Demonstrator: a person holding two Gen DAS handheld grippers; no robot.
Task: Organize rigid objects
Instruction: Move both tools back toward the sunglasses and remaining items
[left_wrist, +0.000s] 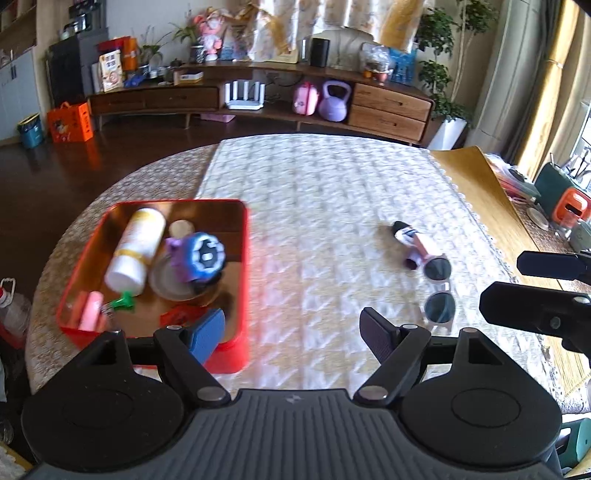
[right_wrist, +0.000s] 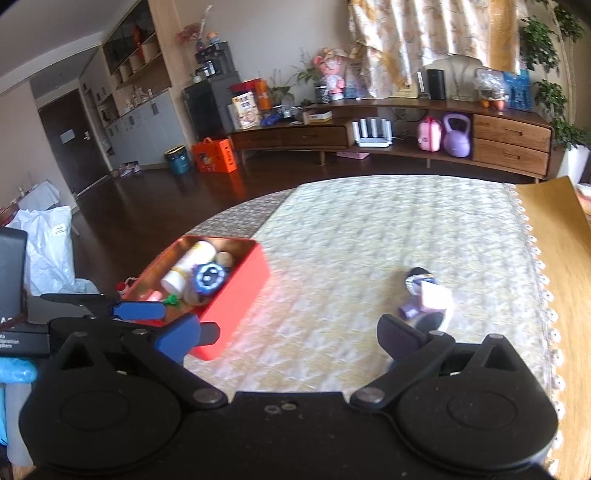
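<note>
A red tray (left_wrist: 236, 354) sits at the table's left. It holds a white and yellow bottle (left_wrist: 136, 251), a blue round toy (left_wrist: 205, 254), a tin lid and small pink and green pieces. To the right, on the cloth, lie a pink and purple tube (left_wrist: 415, 240) and white-framed sunglasses (left_wrist: 437, 291). My left gripper (left_wrist: 291, 332) is open and empty, its left finger over the tray's near corner. My right gripper (right_wrist: 290, 338) is open and empty too, between the tray (right_wrist: 236, 306) and the tube (right_wrist: 428, 293). Its right finger hides part of the sunglasses (right_wrist: 434, 321).
A pale patterned cloth (left_wrist: 332, 206) covers the round table. A wooden mat (left_wrist: 476, 184) and cluttered items lie along its right side. A low wooden cabinet (left_wrist: 391, 107) stands behind, with an orange box (left_wrist: 70, 122) on the dark floor. White bags (right_wrist: 48, 243) are left of the table.
</note>
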